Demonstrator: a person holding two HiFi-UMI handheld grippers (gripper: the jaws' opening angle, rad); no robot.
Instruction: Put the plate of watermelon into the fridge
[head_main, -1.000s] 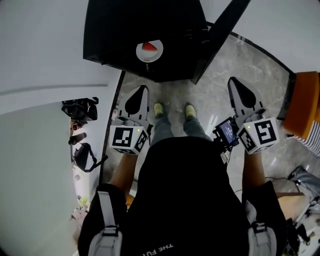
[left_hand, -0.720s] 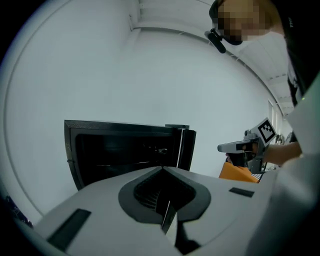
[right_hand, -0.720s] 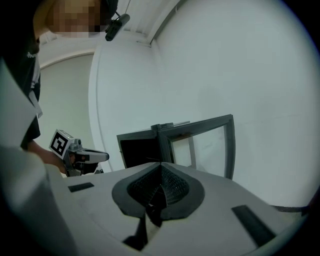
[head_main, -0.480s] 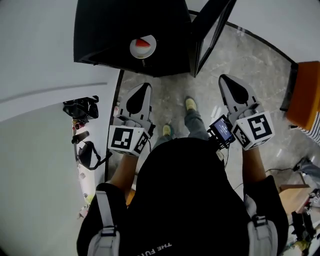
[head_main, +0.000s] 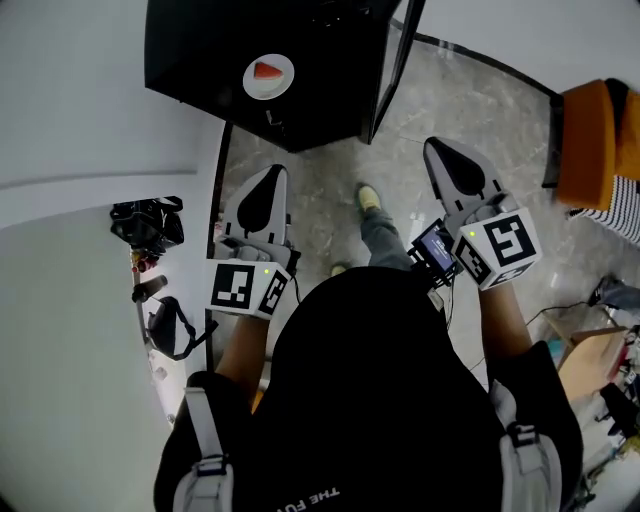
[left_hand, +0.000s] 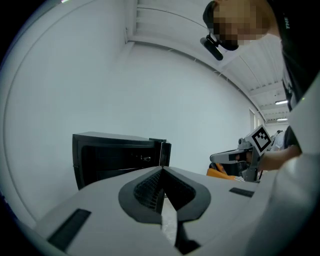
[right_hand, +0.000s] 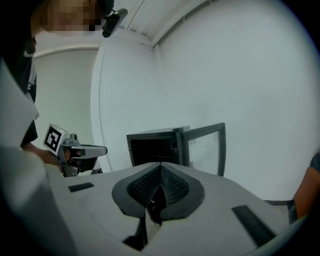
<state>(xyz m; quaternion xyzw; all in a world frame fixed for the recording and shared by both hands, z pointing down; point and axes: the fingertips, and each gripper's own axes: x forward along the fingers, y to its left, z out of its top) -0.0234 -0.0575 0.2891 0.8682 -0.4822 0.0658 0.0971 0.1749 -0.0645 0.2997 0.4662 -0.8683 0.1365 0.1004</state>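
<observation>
Watermelon plate (head_main: 268, 76) rests atop the fridge (head_main: 200, 50), door (head_main: 385, 70) open. Person has stepped; left gripper (head_main: 268, 180) and right gripper (head_main: 440, 155) shifted, fingers closed, empty. Plate remains outside.

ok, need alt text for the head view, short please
Seen from above a person in black: a white plate with a red watermelon slice sits on top of a black fridge whose door stands open. The left tool and right tool point toward it, both shut and empty.
</observation>
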